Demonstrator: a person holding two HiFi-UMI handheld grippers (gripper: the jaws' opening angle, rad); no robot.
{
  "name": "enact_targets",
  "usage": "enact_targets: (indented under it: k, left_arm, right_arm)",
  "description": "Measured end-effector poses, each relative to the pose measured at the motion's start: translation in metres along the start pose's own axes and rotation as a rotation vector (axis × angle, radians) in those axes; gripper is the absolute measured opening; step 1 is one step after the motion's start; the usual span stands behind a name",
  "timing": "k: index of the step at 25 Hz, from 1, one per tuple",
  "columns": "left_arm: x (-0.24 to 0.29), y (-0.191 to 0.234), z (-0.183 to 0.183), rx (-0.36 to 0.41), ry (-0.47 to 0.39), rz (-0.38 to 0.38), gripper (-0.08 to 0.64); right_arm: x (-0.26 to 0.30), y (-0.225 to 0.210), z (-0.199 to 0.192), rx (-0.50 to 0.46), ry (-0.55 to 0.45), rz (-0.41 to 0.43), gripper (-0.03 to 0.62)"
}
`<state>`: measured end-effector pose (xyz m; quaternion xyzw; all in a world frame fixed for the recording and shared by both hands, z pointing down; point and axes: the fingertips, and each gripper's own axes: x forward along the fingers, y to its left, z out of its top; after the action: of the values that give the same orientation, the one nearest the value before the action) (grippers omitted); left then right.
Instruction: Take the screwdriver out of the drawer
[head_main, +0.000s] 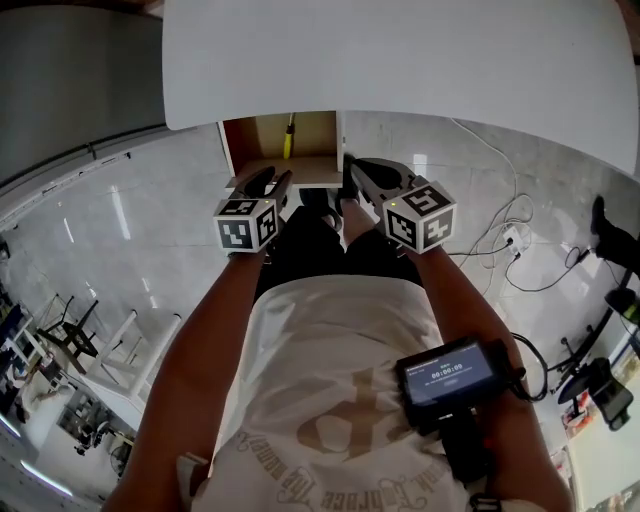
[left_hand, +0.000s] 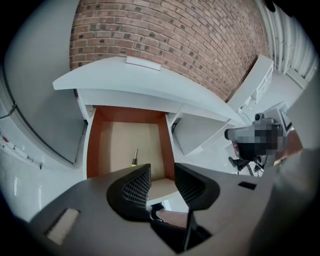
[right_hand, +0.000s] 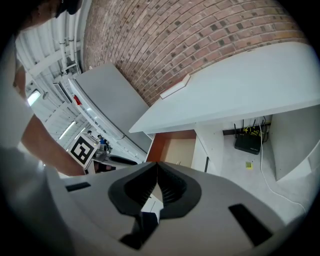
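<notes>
The drawer (head_main: 240, 140) under the white table (head_main: 400, 60) stands pulled out. In it lies the screwdriver (head_main: 289, 138), yellow-handled, alone on the pale wooden bottom. The left gripper view shows the screwdriver (left_hand: 134, 157) just beyond my left gripper (left_hand: 162, 175), which is open with nothing between its jaws. In the head view the left gripper (head_main: 281, 183) hangs at the drawer's front edge. My right gripper (head_main: 350, 168) is beside it at the drawer's right front corner. The right gripper (right_hand: 157, 167) is shut and empty, and the drawer (right_hand: 156, 146) lies beyond its tips.
A brick wall stands behind the table. A black router (right_hand: 248, 141) sits on the floor under the table, with cables (head_main: 505, 240) to the right. A grey panel (right_hand: 107, 97) stands left of the drawer. Chairs (head_main: 60, 340) stand far left. A screen device (head_main: 450, 375) is on the person's right forearm.
</notes>
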<state>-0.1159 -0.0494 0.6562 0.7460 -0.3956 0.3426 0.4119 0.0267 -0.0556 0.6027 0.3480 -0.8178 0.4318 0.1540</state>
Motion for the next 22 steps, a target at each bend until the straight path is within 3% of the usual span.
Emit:
enact_targets:
  k: [22]
  left_arm:
    - [0.047,0.019,0.015,0.077,0.066,0.024,0.152]
  right_arm:
    - [0.017,-0.022,-0.012,0.025,0.013,0.024,0.006]
